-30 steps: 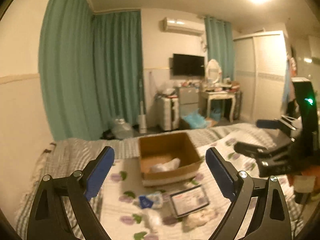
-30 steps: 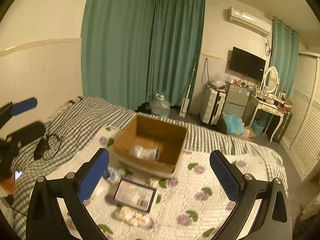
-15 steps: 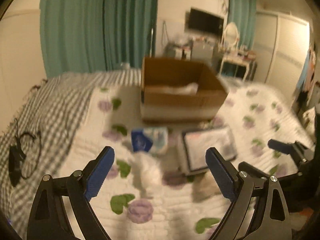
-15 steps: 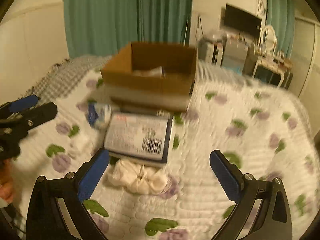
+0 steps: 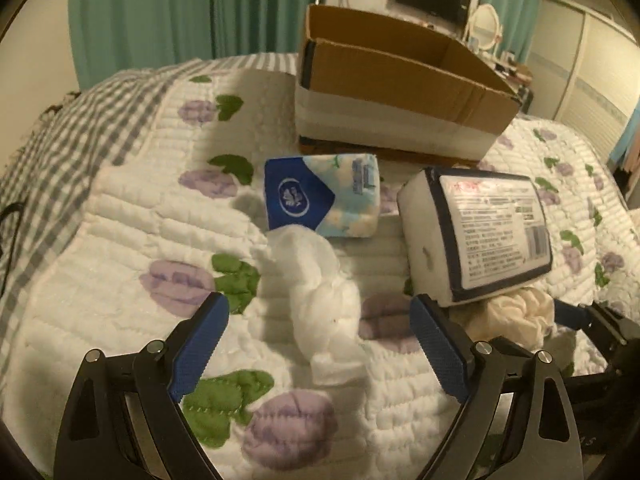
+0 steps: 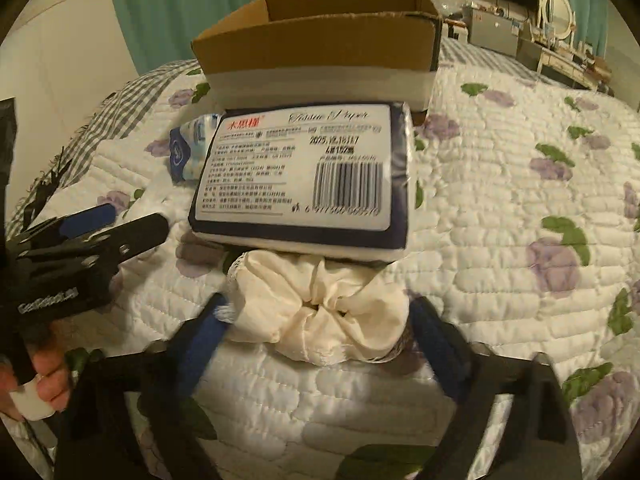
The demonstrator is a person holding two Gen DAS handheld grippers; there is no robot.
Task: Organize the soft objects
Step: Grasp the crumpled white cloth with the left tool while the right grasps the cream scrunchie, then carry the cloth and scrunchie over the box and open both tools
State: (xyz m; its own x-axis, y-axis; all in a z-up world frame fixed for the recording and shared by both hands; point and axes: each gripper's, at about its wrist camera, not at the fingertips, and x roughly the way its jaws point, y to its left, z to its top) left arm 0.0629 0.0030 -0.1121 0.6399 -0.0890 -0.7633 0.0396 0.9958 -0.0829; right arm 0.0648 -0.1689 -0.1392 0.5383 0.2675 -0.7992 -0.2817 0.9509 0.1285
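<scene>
A crumpled white tissue (image 5: 320,296) lies on the quilt between the open jaws of my left gripper (image 5: 320,344). A cream cloth bundle (image 6: 320,312) lies between the open jaws of my right gripper (image 6: 320,340), fingers close on both sides; it also shows in the left wrist view (image 5: 516,316). A dark-edged tissue paper pack (image 6: 304,176) rests partly on the bundle, also seen in the left wrist view (image 5: 480,232). A small blue tissue packet (image 5: 320,200) lies beside it. An open cardboard box (image 5: 396,92) stands behind them.
The bed has a white quilt with purple flowers (image 5: 160,208) and a grey checked blanket (image 5: 60,140) at the left. Green curtains (image 5: 180,12), a TV and a dresser stand behind. The left gripper shows at the left of the right wrist view (image 6: 80,240).
Both grippers have dropped from a high view of the room down to the quilt. The left now straddles the white tissue and the right straddles the cream cloth bundle.
</scene>
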